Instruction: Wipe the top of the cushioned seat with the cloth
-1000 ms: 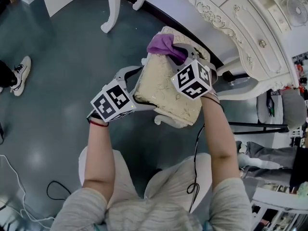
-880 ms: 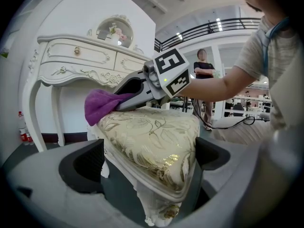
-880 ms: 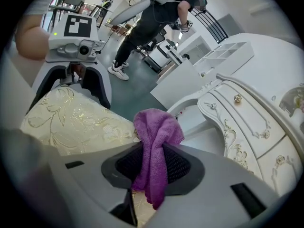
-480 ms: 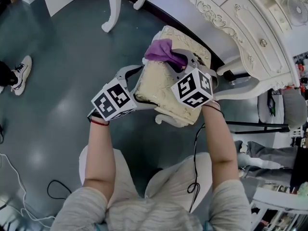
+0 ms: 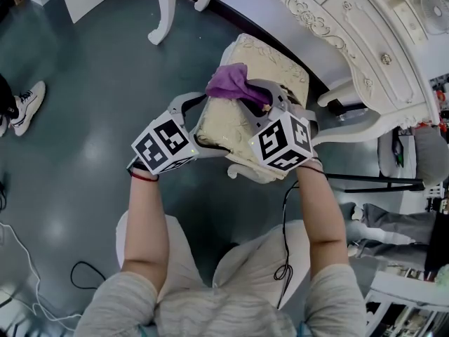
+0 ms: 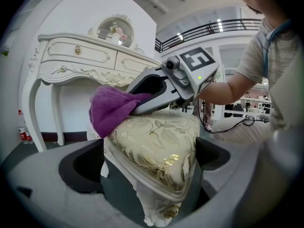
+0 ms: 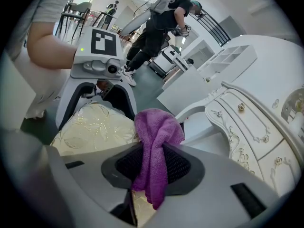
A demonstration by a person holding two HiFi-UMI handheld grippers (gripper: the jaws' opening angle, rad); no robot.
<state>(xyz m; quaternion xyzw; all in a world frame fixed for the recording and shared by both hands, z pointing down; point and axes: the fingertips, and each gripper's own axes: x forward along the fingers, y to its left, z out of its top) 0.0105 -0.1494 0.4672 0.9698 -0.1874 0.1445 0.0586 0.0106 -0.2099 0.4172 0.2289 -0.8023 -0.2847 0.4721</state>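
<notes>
the floor [image 5: 84, 118] is dark blue-grey and glossy, with pale patches of reflected light. a cream stool with a carved white frame stands on it. its cushioned seat [image 5: 270, 65], covered in pale gold leaf-patterned fabric, carries a bunched purple cloth [image 5: 226, 83] at the corner towards the open floor, with part of the cloth drooping over the edge. just beyond the stool, the curved legs of a white dressing table [image 5: 163, 12] stand on the same floor. at the left edge a person's shoe [image 5: 28, 107] rests on it. lower down, a thin white cable [image 5: 23, 262] and a black cable [image 5: 84, 264] trail across it.
</notes>
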